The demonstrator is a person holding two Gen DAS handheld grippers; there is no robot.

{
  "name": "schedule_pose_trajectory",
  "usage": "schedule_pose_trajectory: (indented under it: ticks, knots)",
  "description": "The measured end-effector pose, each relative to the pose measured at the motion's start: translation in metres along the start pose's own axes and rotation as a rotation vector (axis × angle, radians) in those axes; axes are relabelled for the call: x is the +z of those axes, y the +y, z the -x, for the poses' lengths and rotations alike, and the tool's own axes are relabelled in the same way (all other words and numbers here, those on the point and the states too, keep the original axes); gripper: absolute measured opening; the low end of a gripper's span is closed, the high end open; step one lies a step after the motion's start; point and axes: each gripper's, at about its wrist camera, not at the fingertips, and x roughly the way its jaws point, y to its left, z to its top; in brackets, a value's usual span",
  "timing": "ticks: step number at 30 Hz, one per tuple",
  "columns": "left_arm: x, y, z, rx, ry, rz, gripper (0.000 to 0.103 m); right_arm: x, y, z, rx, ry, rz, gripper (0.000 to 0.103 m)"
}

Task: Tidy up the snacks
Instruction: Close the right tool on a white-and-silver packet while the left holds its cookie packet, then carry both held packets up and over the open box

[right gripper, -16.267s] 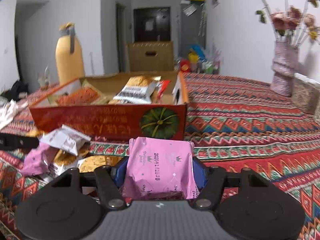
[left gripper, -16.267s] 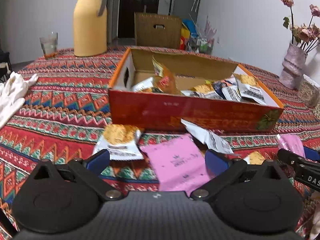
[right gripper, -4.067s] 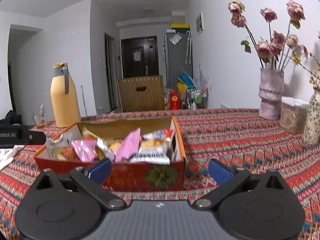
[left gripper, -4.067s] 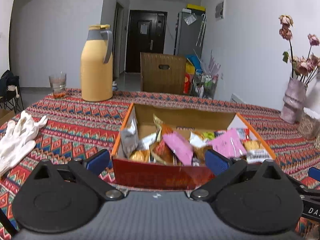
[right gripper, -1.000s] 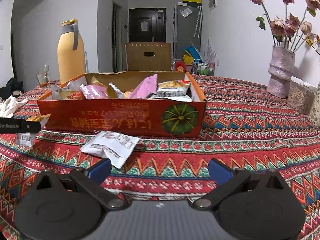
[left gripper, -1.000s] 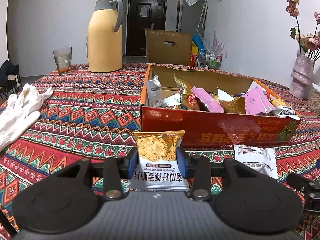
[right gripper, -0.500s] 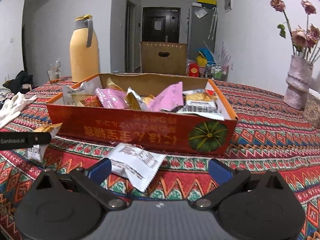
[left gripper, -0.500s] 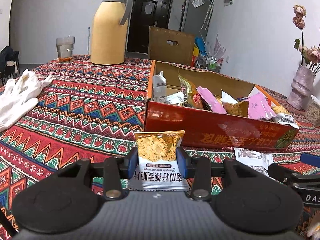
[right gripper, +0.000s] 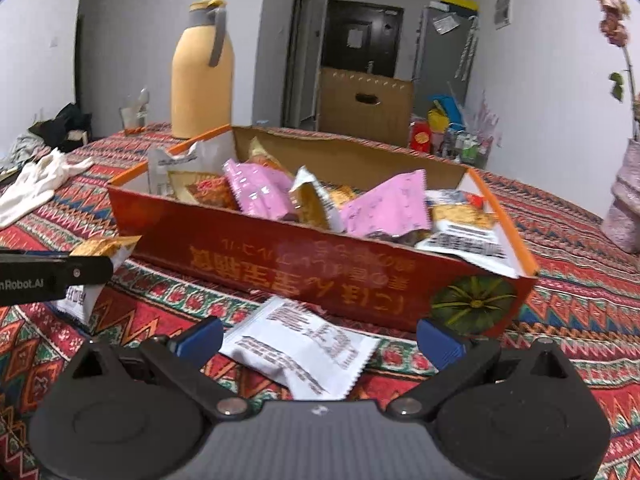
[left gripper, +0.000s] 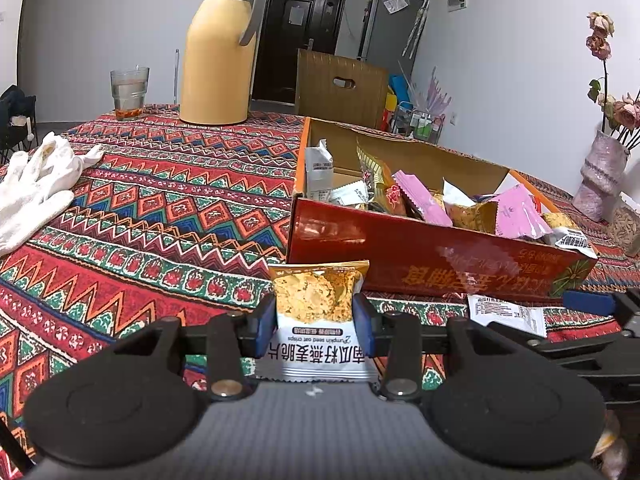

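My left gripper (left gripper: pixel 316 318) is shut on a white oat crisp packet (left gripper: pixel 318 316) with a golden top, held just in front of the red cardboard box (left gripper: pixel 420 256). The box holds several snack packets, pink and orange among them. In the right wrist view the same box (right gripper: pixel 304 264) stands ahead, and a white snack packet (right gripper: pixel 304 348) lies face down on the cloth before it. My right gripper (right gripper: pixel 318 338) is open, its blue pads on either side of that packet and apart from it. The left gripper's finger and its packet (right gripper: pixel 94 272) show at the left edge.
A yellow thermos jug (left gripper: pixel 218 48) and a glass (left gripper: pixel 129 94) stand at the table's far side. White gloves (left gripper: pixel 34 188) lie at the left. A vase of dried flowers (left gripper: pixel 600 176) stands at the right. A patterned red cloth (left gripper: pixel 160 220) covers the table.
The right gripper has moved closer to the white packet on the cloth, which now lies between its open fingers. The left gripper still holds the oat crisp packet and has barely moved.
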Motion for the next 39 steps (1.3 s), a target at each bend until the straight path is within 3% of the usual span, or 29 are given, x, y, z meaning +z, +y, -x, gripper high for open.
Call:
schedule_pose_trajectory:
  ticks: [11,13,16,18,20,24,39]
  knots:
    - [0.000,0.001,-0.001,-0.013,0.003,0.005,0.041,-0.002,0.001,-0.028,0.043,0.066,-0.048,0.100]
    - [0.000,0.001,-0.001,-0.016,0.003,0.006,0.041,-0.003,0.001,-0.027,0.063,0.061,-0.059,0.092]
    - [0.000,0.001,-0.001,-0.018,0.003,0.009,0.041,-0.003,0.003,-0.022,0.094,0.047,-0.054,0.072]
    - [0.000,0.001,-0.001,-0.019,0.003,0.008,0.041,-0.004,0.005,-0.017,0.108,0.039,-0.050,0.046]
    - [0.000,0.002,-0.001,-0.019,0.002,0.008,0.042,-0.004,0.006,-0.013,0.122,0.036,-0.052,0.031]
    - [0.000,0.002,0.000,-0.019,0.000,0.011,0.042,-0.007,0.008,-0.006,0.125,0.029,-0.055,0.018]
    - [0.003,-0.006,0.018,0.002,-0.041,-0.023,0.042,-0.014,-0.005,0.032,0.107,-0.063,-0.125,0.008]
